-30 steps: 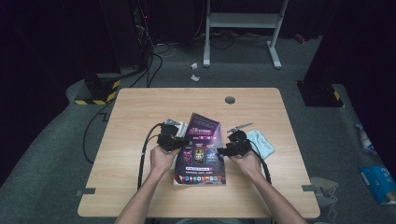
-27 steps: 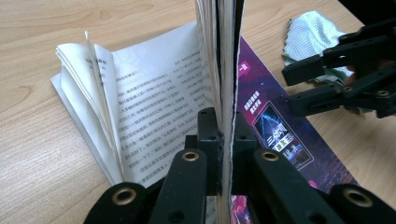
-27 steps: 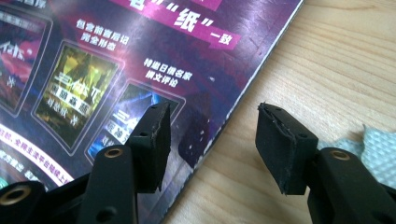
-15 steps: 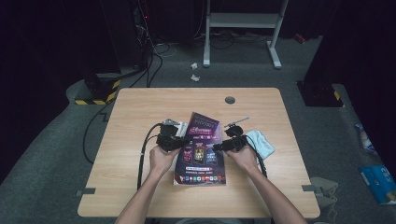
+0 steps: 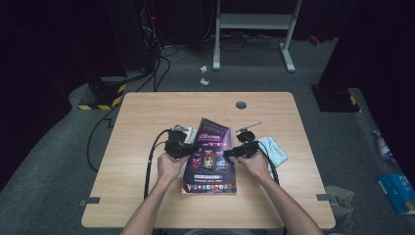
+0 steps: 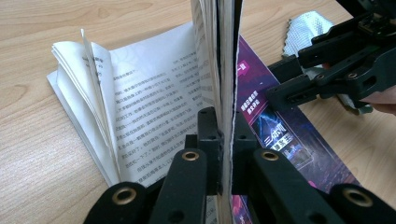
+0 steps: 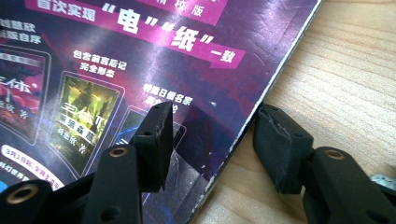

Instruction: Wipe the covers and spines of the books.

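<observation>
The left claw (image 6: 224, 154) pinches the book's (image 5: 210, 156) cover (image 6: 229, 56) upright; the right claw (image 7: 212, 144), spread, straddles its edge mid-bench (image 5: 147, 112). Next, probably: swing the cover fully open.

A pale blue-grey cloth (image 5: 274, 150) lies crumpled on the wooden table (image 5: 147, 117) toward its right side; in the left gripper view the same cloth (image 6: 303, 32) shows a fine mesh weave; a round grey grommet (image 5: 241, 105) sits in the tabletop near the far edge; beyond the table, 2 scraps of white paper (image 5: 204, 75) lie on the grey carpet (image 5: 58, 147); a white metal stand (image 5: 254, 22) rises behind them; a yellow-and-black striped block (image 5: 100, 100) sits at the table's far left corner; a blue packet (image 5: 399, 191) lies on the floor at the right.
</observation>
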The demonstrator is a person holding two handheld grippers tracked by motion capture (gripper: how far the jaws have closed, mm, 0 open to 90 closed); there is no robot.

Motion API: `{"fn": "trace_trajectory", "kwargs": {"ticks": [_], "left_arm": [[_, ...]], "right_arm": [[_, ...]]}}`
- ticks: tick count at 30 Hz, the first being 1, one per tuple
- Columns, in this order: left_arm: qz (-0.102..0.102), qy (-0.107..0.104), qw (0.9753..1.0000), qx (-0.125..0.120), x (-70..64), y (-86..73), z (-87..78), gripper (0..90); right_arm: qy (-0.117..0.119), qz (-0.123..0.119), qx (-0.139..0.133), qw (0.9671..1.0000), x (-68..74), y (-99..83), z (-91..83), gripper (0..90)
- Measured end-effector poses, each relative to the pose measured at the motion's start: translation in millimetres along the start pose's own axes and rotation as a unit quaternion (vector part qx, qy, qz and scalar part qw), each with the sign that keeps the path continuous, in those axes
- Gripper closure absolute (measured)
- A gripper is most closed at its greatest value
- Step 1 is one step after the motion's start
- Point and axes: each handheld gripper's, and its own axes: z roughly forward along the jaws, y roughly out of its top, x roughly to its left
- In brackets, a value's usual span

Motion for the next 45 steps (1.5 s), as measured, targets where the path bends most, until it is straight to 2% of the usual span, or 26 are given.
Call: {"fn": "trace_trajectory", "kwargs": {"ticks": [10, 19, 23, 25, 27, 34, 39, 43, 45], "left_arm": [[-0.001, 0.010, 0.9998, 0.016, 1.5, -0.7, 6.5, 86.9], [-0.008, 0.021, 0.9991, 0.037, 4.7, -1.8, 16.0, 86.9], [-0.010, 0.027, 0.9985, 0.047, 5.8, -2.8, 21.6, 86.9], [-0.014, 0.028, 0.9982, 0.052, 6.0, -3.2, 23.6, 86.9], [-0.018, 0.027, 0.9980, 0.054, 7.7, -3.4, 24.2, 86.8], [-0.014, 0.031, 0.9978, 0.057, 8.6, -4.0, 25.3, 86.6], [-0.004, 0.047, 0.9975, 0.054, 8.6, -6.4, 24.1, 85.9], [-0.010, 0.049, 0.9971, 0.058, 11.3, -10.3, 25.4, 80.4], [-0.010, 0.049, 0.9966, 0.065, 12.5, -12.4, 26.2, 75.5]], "right_arm": [[0.008, 0.001, -0.014, 0.9999, -0.9, -0.7, -3.5, 51.2], [0.011, -0.016, -0.030, 0.9994, 5.0, 3.4, -10.2, 53.6], [0.022, -0.015, -0.027, 0.9993, 9.7, 5.6, -10.8, 55.3], [0.015, -0.026, -0.025, 0.9992, 14.5, 6.3, -9.3, 55.4], [0.012, -0.026, -0.017, 0.9994, 16.8, 6.4, -6.3, 56.6], [0.009, -0.021, -0.003, 0.9997, 20.1, 7.8, 0.1, 60.9], [0.004, -0.013, 0.010, 0.9999, 18.8, 8.0, 0.0, 66.5], [0.004, -0.011, 0.012, 0.9999, 19.9, 8.0, -2.4, 71.4], [0.003, -0.019, 0.010, 0.9998, 20.7, 8.2, -4.8, 74.1]]}}
